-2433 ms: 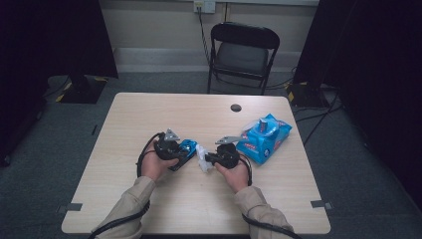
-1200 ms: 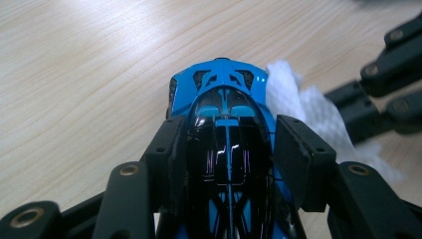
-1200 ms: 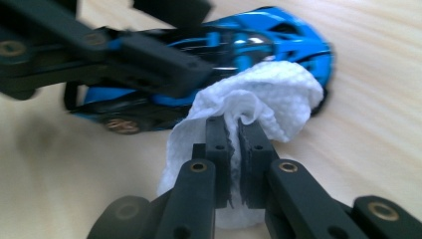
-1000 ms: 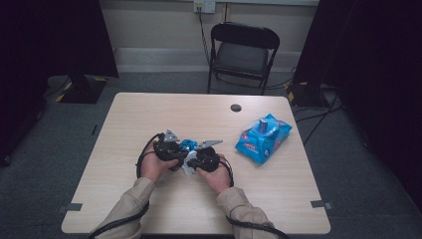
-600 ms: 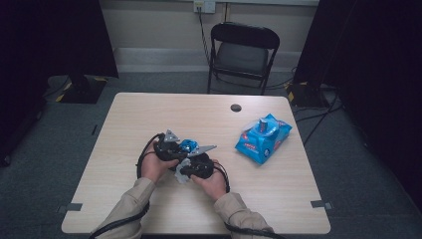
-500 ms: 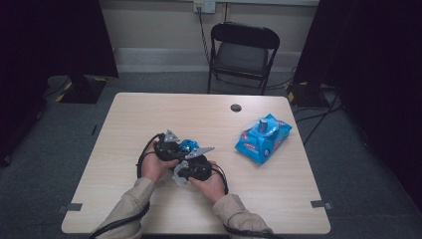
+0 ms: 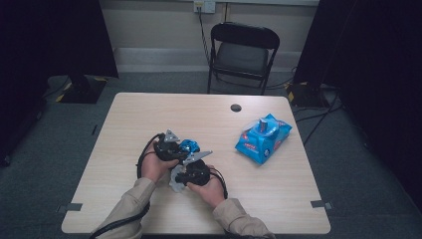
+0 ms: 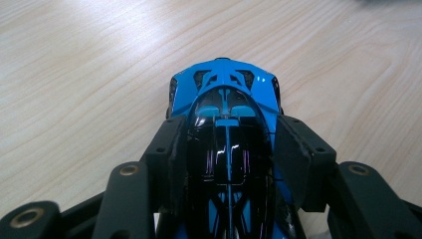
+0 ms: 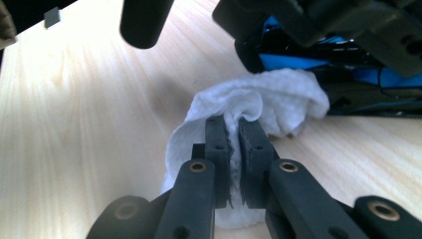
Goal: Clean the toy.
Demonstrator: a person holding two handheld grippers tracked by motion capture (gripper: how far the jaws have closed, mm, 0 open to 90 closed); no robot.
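A blue and black toy car [image 8: 226, 124] lies on the wooden table, and my left gripper [image 8: 229, 149] is shut on its sides, nose pointing away. In the high view the toy car [image 7: 189, 146] sits just left of the table's middle, with the left gripper [image 7: 171, 148] around it. My right gripper [image 9: 232, 134] is shut on a crumpled white wipe [image 9: 259, 104], whose far end touches the side of the car [image 9: 318, 62]. From above, the right gripper [image 7: 185, 175] and the wipe [image 7: 177, 180] are just in front of the car.
A blue wipes packet [image 7: 262, 139] lies at the right of the table [image 7: 124, 119]. A small dark round hole [image 7: 236, 107] is near the far edge. A black folding chair [image 7: 241, 55] stands behind the table. Cables trail from both grippers.
My right gripper with the wipe has moved left from near the blue packet to right beside the car. The left gripper and car have stayed in place.
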